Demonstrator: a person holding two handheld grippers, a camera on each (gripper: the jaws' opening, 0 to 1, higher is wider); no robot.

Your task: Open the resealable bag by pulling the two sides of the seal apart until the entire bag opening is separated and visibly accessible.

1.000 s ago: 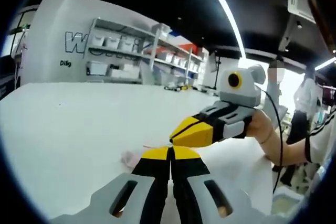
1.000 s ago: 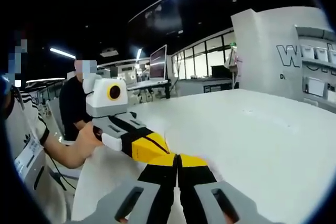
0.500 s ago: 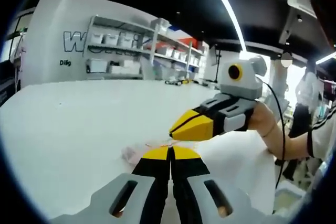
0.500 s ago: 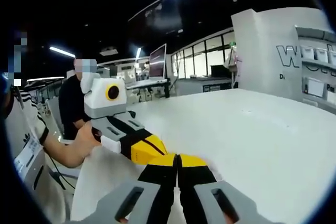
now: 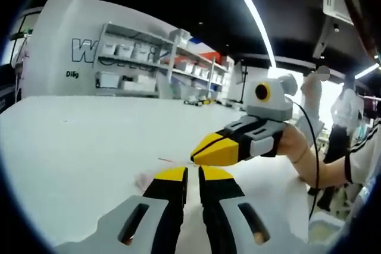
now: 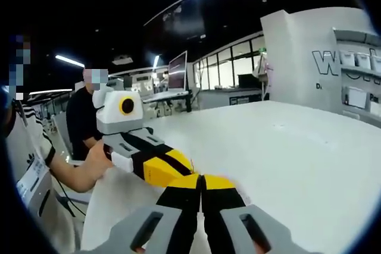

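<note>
- Mid-task, at the pull-apart step: mouth of bag (image 5: 146, 178) not yet visibly spread
- Left gripper (image 5: 190, 173) with jaws parted by a thin slit; no film seen between them
- Right gripper (image 5: 194, 157) just past the left gripper's tips, coming in from the right, jaws pressed together; cannot tell whether film is pinched there
- Bag as a faint clear-pinkish patch flat on the table (image 5: 77, 141), just beyond and left of the left gripper's tips
- Thin reddish line, probably the seal (image 5: 167, 160), running from near the right gripper's tips out past the left gripper
- Likely next: close the left gripper on one lip of the seal beside the right gripper's hold, then draw the two apart across the mouth
- Calls for one layer per gripper; pinching both layers together would only drag the bag
- Risk: thin slick film slipping out of the left gripper
</note>
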